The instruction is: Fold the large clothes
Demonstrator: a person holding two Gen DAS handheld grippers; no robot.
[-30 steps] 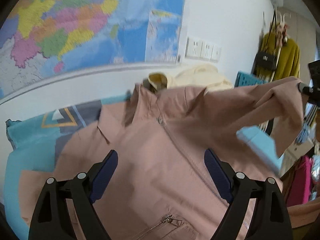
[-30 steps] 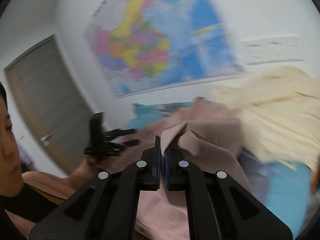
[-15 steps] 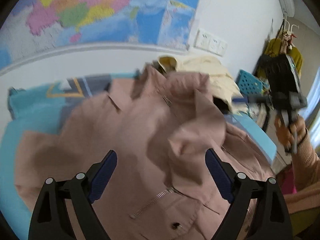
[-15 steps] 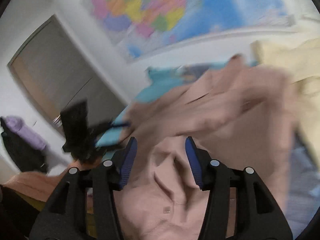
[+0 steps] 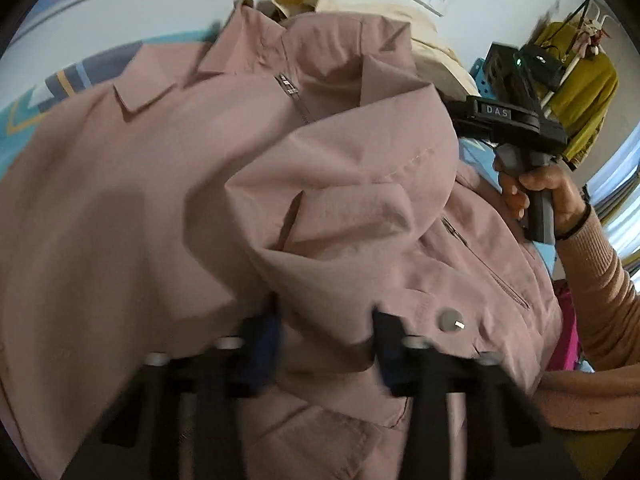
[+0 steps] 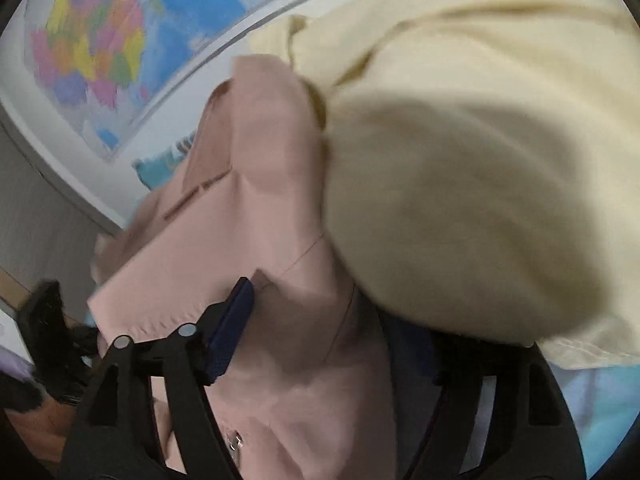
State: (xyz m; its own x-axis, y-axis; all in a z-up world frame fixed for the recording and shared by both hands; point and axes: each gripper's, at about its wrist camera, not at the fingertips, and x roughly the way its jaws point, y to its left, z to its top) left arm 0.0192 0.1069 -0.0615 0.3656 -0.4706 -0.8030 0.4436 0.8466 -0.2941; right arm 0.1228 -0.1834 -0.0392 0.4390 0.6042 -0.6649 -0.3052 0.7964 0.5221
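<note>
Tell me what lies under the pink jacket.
Under the pink jacket a blue patterned bedcover shows at the left edge, and a cream garment behind the collar. The rest underneath is covered.

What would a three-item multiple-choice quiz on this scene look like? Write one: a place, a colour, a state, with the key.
1. Where is the cream garment?
A. Beyond the pink jacket, towards the wall
B. Spread on top of the jacket's front
C. Hanging on a hanger

2. What colour is the hanging garment at the right of the left wrist view?
A. Blue
B. Mustard yellow
C. Black

3. How is the jacket's sleeve?
A. Held up in the air
B. Stretched out flat to the side
C. Laid across the jacket's front

Key:
1 A: it shows past the jacket's collar, against the wall.
2 B: it is plainly mustard yellow.
3 C: it lies crumpled over the chest, covering part of the zip.
</note>
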